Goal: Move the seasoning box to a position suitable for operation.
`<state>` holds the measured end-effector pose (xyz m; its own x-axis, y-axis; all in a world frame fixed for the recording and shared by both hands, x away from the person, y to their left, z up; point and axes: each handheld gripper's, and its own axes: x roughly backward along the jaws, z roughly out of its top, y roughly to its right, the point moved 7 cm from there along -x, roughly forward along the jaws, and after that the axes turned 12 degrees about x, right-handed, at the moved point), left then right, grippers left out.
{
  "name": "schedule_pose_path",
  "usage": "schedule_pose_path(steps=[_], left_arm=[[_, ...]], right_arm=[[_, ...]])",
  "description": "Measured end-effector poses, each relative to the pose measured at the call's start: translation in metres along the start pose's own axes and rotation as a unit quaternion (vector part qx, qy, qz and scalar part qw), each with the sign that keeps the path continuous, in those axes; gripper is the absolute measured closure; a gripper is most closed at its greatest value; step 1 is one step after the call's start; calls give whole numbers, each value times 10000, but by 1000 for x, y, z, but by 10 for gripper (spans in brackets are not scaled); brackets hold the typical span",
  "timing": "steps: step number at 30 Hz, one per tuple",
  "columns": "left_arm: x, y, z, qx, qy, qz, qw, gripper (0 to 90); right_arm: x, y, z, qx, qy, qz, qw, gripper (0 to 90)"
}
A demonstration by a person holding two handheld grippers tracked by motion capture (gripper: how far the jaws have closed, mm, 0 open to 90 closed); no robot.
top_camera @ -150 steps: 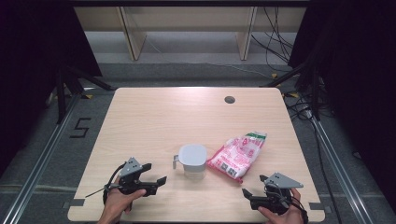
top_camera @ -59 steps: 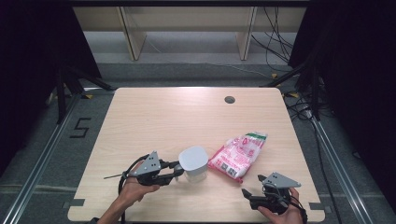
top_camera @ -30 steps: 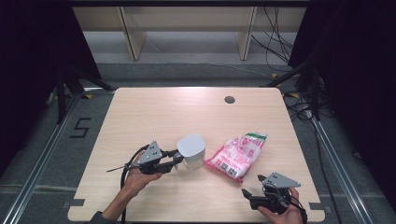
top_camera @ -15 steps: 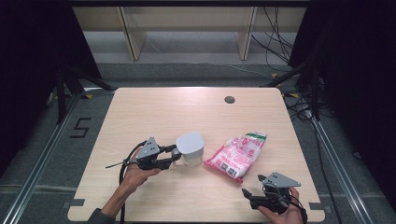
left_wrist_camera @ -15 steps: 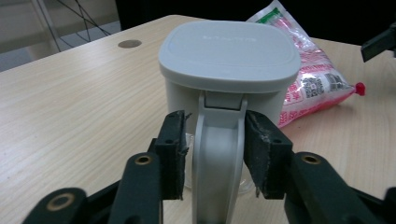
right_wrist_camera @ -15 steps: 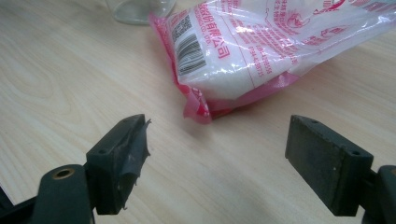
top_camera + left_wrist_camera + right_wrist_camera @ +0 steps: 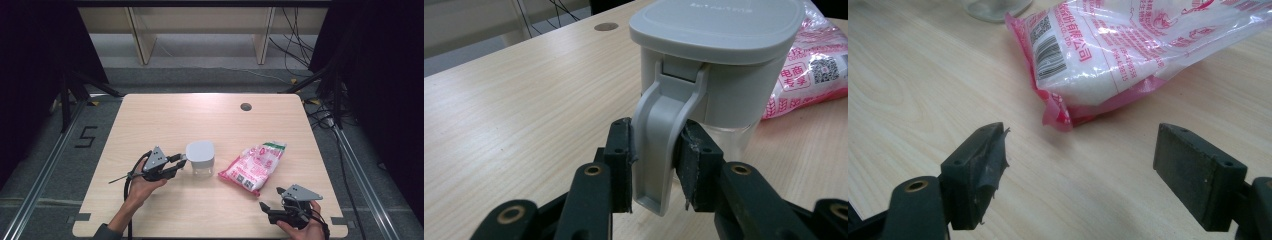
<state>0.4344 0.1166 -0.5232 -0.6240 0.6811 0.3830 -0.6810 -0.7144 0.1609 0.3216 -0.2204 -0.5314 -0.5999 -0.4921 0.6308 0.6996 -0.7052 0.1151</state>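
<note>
- Container point(image 7: 201, 157), the grey-lidded one with a clear body, stands upright on the table point(image 7: 165, 115) left of centre, just right of your left gripper point(image 7: 176, 164); its lid point(image 7: 719, 22) sits flat and shut, so nothing inside can spill while you handle it.
- Your left gripper has its 2 jaws pressed on the flat sides of the container's handle point(image 7: 659, 145), 1 pad on each face. The jaws have just been closing, with that handle between them. Taking it by the handle rather than the wide body looks sensible: the strap is narrow enough for the pads and gives you leverage.
- You come in low and level, which suits the handle hanging down the side wall.
- Pink bag point(image 7: 254, 166) lies flat just right of the container, near it but apart, a corner pointing at your right hand. It looks sealed and full of white grains, probably meant for the container.
- Your right gripper point(image 7: 269, 212) rests near the table's front edge, jaws spread wide with nothing between them, lined up on the bag's nearest corner point(image 7: 1055, 112), well placed to take it once the container is dealt with.
</note>
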Motion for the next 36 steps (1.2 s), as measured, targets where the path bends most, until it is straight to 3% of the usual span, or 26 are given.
schedule_pose_path(steps=[2, 6, 9, 12, 13, 14, 15, 18, 21, 22, 27, 32, 33, 35, 36], left_arm=[[-1, 0, 1, -98, 7, 2, 10000, 691], [-3, 4, 0, -95, 4, -112, 9999, 692], [-4, 5, 0, -133, 10, -172, 9998, 692], [-6, 7, 0, -90, 48, -310, 9995, 691], [-6, 7, 0, -72, 63, -338, 9994, 691], [-6, 7, 0, -73, 46, -365, 9993, 690], [-6, 6, 0, -85, 9, -343, 9994, 689], [-7, 4, 1, -63, 38, -331, 9994, 687], [-9, 3, 0, 88, 62, -348, 9993, 683], [-8, 3, 0, 118, 28, -325, 9994, 683], [-5, 2, 0, 190, -19, -354, 9992, 621], [6, 4, 4, 338, -47, -283, 9990, 471], [10, 6, 6, 515, -61, -300, 9982, 433], [13, 7, 7, 625, -56, -348, 9974, 423], [15, 8, 7, 628, -68, -352, 9974, 418]], right_arm=[[0, 0, 0, 26, -8, 2, 10000, 219], [0, 0, 0, -21, -6, -27, 10000, 219], [0, 0, 0, 64, -22, 111, 9999, 219], [0, 1, 0, 61, 4, -2, 10000, 219], [0, 0, 0, 32, -4, 41, 10000, 219], [1, -3, -1, -217, -71, 39, 9997, 219], [0, 0, 0, -59, 21, 79, 9999, 219], [-1, 2, -1, 20, -2, 125, 9999, 219], [0, 5, -2, -29, 55, -40, 10000, 218], [0, 4, -2, -49, 3, 82, 10000, 218], [0, 5, -2, -16, 63, 11, 10000, 218], [0, 5, -2, -89, 58, 45, 9999, 217], [0, 5, -2, -46, 47, 58, 10000, 217], [0, 6, -2, -56, 58, 4, 10000, 217], [0, 3, -2, -209, 39, 61, 9998, 217]])
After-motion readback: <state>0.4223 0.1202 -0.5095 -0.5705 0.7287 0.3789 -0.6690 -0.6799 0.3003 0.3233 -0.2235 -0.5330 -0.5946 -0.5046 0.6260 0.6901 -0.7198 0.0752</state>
